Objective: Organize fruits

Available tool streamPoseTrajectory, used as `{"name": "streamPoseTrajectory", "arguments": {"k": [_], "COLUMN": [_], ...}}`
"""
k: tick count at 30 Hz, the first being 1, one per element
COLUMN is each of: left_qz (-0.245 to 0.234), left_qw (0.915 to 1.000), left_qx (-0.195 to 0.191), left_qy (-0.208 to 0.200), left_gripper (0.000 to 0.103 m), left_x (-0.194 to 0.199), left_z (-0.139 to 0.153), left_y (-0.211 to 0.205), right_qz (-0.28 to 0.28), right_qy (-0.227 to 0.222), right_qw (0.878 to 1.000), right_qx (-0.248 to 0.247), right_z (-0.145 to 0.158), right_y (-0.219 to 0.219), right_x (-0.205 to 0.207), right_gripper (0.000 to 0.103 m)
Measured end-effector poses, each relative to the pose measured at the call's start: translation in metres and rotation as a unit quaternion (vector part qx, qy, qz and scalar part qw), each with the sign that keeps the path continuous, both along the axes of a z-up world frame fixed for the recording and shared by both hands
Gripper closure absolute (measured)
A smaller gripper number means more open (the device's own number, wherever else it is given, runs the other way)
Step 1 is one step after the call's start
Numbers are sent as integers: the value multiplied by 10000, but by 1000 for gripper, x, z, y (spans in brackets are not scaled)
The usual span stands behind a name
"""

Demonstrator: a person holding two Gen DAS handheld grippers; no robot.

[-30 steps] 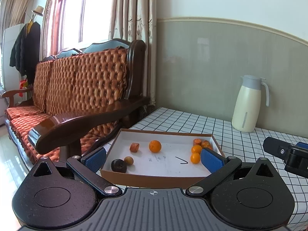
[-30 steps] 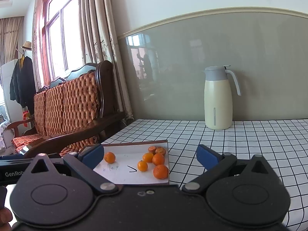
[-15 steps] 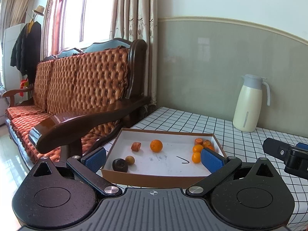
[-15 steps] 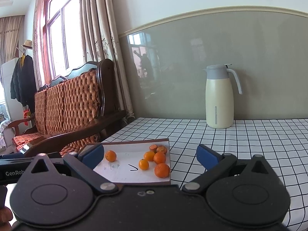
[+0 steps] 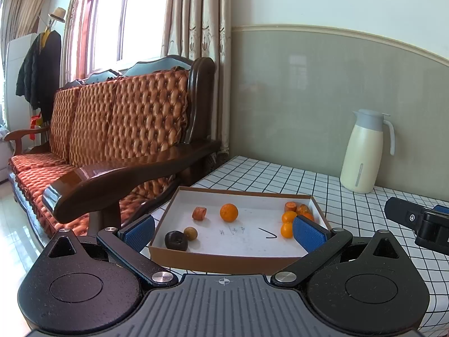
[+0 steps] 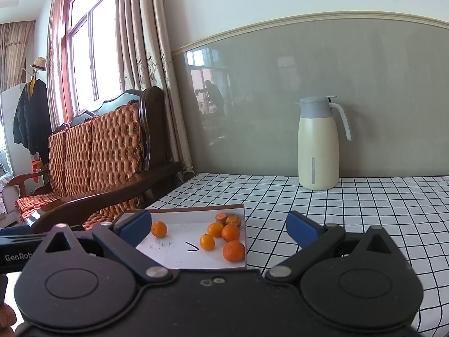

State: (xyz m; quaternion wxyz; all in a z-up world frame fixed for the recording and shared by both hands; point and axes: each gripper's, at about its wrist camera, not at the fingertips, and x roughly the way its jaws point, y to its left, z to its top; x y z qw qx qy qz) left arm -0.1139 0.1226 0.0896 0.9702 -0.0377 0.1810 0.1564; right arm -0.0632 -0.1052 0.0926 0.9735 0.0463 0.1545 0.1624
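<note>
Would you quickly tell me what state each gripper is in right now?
Left gripper: open, holding nothing, in front of the box.
Right gripper: open, holding nothing.

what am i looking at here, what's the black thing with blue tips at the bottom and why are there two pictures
Each picture comes from a camera mounted on a tool that a person carries, one in each hand. The black shape with blue pads is that tool: the left hand-held gripper in one view, the right hand-held gripper in the other. Both are open and hold nothing.

They look across a table with a checked tablecloth. On it lies a shallow cardboard box holding fruit: a cluster of small oranges on one side, a lone orange, and some darker, brownish pieces on the other side. A cream thermos jug stands by the wall.
</note>
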Motion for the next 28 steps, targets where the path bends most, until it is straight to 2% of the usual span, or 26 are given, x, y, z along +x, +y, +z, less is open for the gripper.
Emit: {"name": "streamPoseTrajectory", "arguments": {"k": [22, 26, 28], "left_qz": [-58, -249, -226], "left_qw": [10000, 9994, 9995], "left_qx": [-32, -115, -6], "left_qy": [27, -204, -214], "left_gripper": [0, 0, 0], "left_x": [2, 1, 4], "left_z": [-4, -5, -6], "left_y": [-1, -3, -6], "right_qz": [62, 38, -5], "right_qy": [37, 39, 81], "right_qw": [9999, 9999, 9999], "right_qx": [-115, -97, -60], "right_z": [-2, -4, -7], "right_y": [7, 5, 1], "right_x": [2, 4, 9], "right_gripper": [6, 6, 6]}}
